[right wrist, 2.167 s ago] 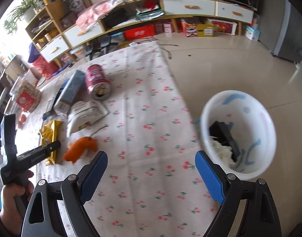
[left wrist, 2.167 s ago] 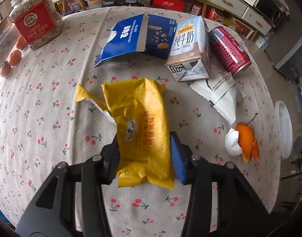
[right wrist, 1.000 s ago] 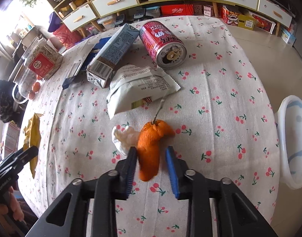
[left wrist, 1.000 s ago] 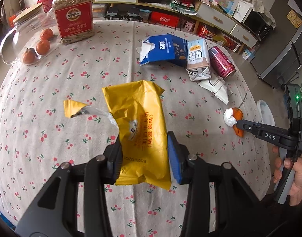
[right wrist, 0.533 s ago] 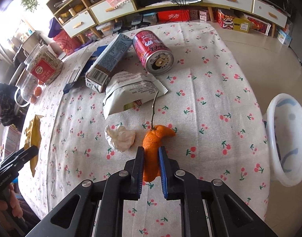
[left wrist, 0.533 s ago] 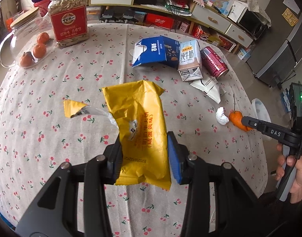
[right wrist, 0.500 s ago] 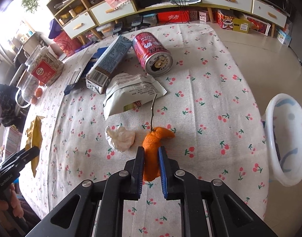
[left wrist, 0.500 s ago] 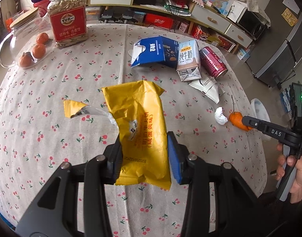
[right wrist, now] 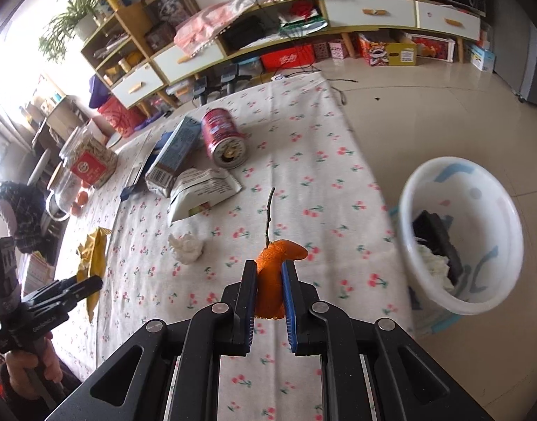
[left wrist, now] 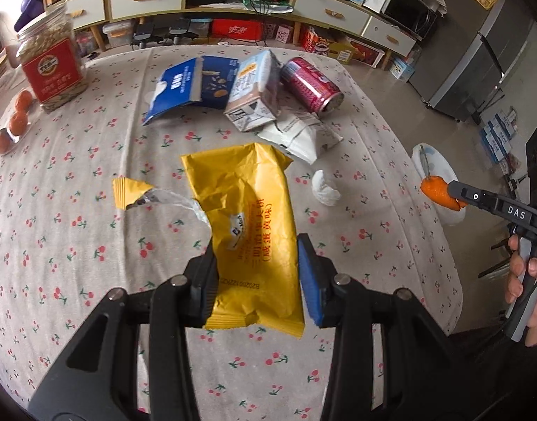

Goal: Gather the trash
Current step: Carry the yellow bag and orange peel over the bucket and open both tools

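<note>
Right wrist view, right gripper (right wrist: 268, 293) clamps orange peel (right wrist: 272, 277), seemingly airborne, left gripper (left wrist: 257, 273) pinches yellow wrapper (left wrist: 247, 224).

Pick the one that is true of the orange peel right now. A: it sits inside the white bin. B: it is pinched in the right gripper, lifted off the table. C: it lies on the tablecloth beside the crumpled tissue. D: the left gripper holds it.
B: the right gripper is closed on the orange peel, holding it up off the table near the white bin.
</note>
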Motion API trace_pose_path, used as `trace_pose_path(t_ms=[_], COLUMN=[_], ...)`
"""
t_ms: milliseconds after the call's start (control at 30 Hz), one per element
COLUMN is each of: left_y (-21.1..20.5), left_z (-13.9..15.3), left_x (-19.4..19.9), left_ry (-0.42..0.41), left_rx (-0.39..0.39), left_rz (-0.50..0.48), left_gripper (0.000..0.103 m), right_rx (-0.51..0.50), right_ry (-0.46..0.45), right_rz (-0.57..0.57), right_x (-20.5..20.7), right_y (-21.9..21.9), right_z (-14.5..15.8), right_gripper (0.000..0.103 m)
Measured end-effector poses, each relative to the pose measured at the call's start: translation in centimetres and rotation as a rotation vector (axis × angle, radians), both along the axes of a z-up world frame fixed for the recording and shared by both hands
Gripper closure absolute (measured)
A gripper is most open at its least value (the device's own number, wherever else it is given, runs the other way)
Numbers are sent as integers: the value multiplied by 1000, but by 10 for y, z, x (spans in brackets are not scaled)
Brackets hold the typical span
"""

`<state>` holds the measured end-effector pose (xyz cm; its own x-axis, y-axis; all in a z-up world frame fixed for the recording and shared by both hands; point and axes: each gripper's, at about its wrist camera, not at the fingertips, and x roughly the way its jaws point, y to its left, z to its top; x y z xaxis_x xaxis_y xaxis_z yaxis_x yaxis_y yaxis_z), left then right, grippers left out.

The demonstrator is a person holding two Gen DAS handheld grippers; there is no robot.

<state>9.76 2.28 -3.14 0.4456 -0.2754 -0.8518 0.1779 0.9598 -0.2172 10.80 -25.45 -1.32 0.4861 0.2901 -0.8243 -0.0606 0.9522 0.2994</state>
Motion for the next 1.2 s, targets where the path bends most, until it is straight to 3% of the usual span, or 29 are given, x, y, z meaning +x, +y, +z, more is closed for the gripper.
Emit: trace_pose_path(t_ms=[500, 667, 1200], left_y=[-155, -201, -310], left_z=[2, -2, -12], left_x=[26, 36, 59], left_ry=[-11, 0, -42], left_rx=[-17, -19, -16], left_rz=[-225, -282, -437], left_gripper=[60, 60, 60], right_rx=[65, 41, 55], right_ry=[-31, -49, -55], right_rz=[-221, -295, -409], right_x=[-42, -48, -62], right_y=[-125, -162, -221], right_z=[3, 7, 1], right_gripper=[88, 88, 88])
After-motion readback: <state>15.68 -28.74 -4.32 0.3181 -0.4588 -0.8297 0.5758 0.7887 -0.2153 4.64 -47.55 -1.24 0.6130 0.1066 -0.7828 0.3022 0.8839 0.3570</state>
